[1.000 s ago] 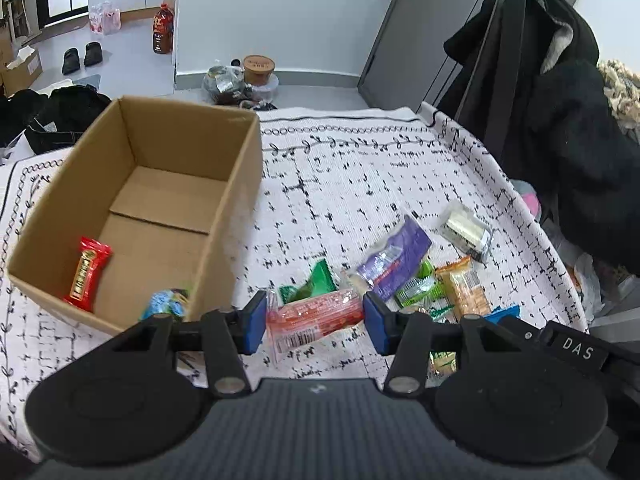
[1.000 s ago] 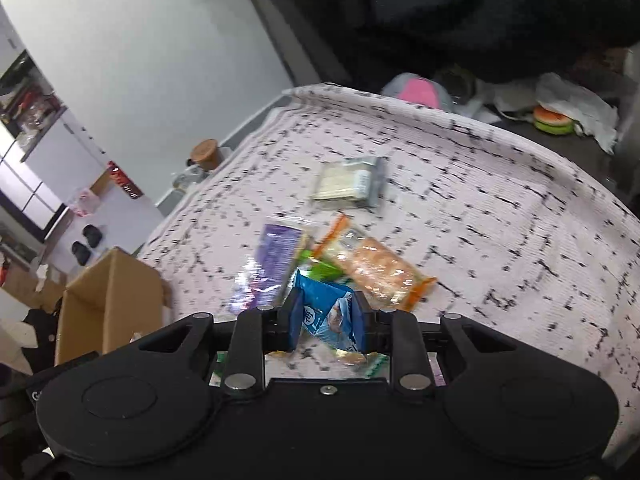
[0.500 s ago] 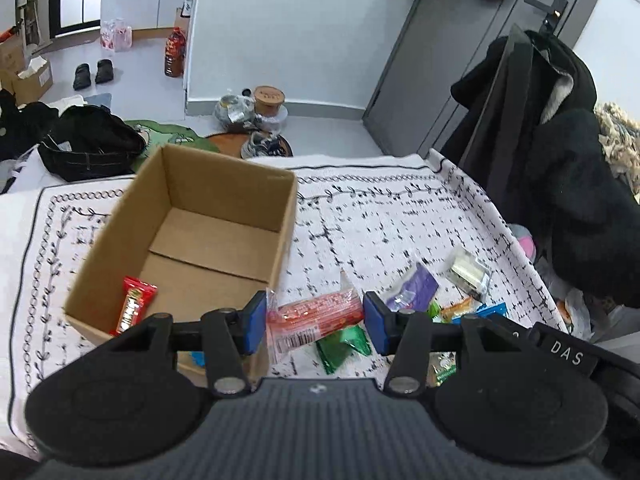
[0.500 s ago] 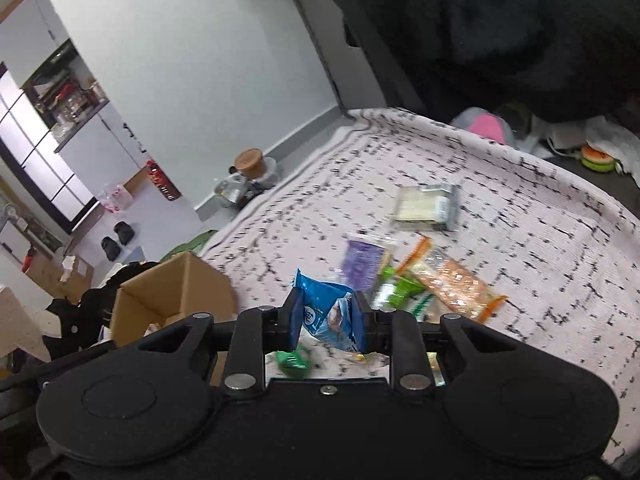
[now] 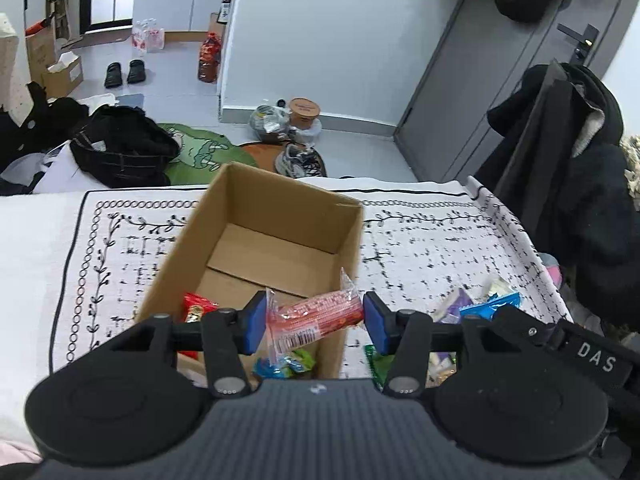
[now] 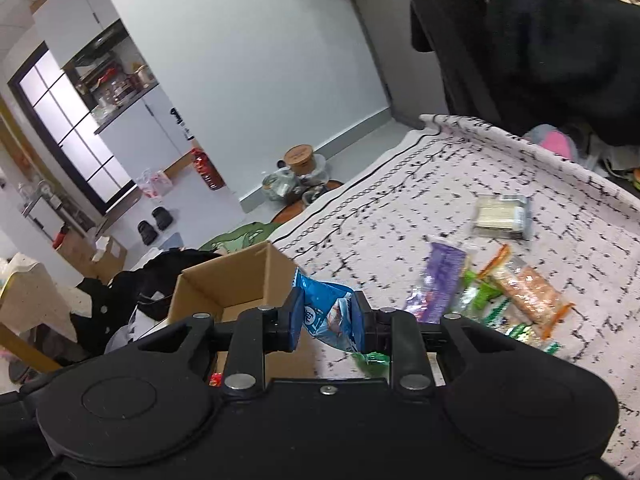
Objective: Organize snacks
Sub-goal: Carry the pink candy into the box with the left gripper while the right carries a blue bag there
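Note:
My left gripper [image 5: 315, 320] is shut on a long red snack packet [image 5: 316, 316] and holds it above the near right corner of the open cardboard box [image 5: 280, 216]. In the box lie a red candy bar [image 5: 196, 306] and a blue-green packet [image 5: 288, 362]. My right gripper [image 6: 330, 322] is shut on a blue snack bag [image 6: 330, 316], raised above the table beside the box [image 6: 240, 276]. Loose snacks lie on the cloth: a purple packet [image 6: 440, 284], an orange packet [image 6: 528, 294], a green packet [image 6: 480, 292] and a clear wafer pack [image 6: 502, 216].
The table has a white cloth with black marks [image 5: 432, 248]. A chair with black coats [image 5: 576, 184] stands at the right edge. Black clothing [image 5: 120, 152] lies past the far left edge. Jars and shoes [image 5: 296, 136] sit on the floor beyond.
Both grippers have risen and moved left toward the box with their packets held. The left gripper now hangs over the box's near right corner.

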Motion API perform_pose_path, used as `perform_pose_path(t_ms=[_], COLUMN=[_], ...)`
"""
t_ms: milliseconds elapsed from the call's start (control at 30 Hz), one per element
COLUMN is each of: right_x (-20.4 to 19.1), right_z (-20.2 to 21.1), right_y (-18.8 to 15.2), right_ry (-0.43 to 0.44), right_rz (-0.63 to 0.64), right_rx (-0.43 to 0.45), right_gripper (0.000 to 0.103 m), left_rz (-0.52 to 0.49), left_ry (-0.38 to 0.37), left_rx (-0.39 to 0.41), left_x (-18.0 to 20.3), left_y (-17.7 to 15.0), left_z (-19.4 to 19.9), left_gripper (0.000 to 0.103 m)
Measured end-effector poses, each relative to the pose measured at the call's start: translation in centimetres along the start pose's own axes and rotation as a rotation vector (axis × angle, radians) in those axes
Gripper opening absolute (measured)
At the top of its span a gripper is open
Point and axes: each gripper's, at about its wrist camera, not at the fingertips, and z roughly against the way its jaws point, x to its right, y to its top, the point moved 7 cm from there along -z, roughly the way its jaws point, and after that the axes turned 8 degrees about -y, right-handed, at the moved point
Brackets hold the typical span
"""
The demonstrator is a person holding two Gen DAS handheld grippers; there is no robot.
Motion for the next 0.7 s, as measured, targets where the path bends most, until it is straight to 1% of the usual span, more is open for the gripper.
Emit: perform_pose_path(t_ms=[267, 333, 433, 567, 633, 700], right_x=[-2.5, -3.1, -4.2, -5.9, -6.7, -7.0], right_z=[-1.0, -1.2, -1.5, -1.7, -1.9, -2.3], right_y=[-0.9, -1.0, -1.1, -1.3, -1.3, -1.3], right_ry=[0.027, 0.034, 0.054, 0.099, 0.129, 0.161], right_rz=[0.03, 0.036, 0.038, 0.037, 0.023, 0.001], right_rx=[-0.027, -0.031, -0.042, -0.06, -0.074, -0.1], right_gripper=[0.025, 0.025, 0.025, 0.025, 0.027, 0.034], left_rz=[0.057, 0.071, 0.095, 0.111, 0.116, 0.121], left_ry=[0.022, 0.026, 0.025, 0.036, 0.041, 0.048], left_rx=[-0.01, -0.007, -0.017, -0.011, -0.009, -0.01], left_x=[-2.7, -3.2, -3.9, -5.0, -5.3, -5.7], left_y=[0.2, 0.2, 0.1, 0.1, 0.2, 0.2], left_z=[-0.3, -0.4, -0.5, -0.2, -0.1, 0.0], left_gripper=[0.051, 0.053, 0.053, 0.054, 0.054, 0.056])
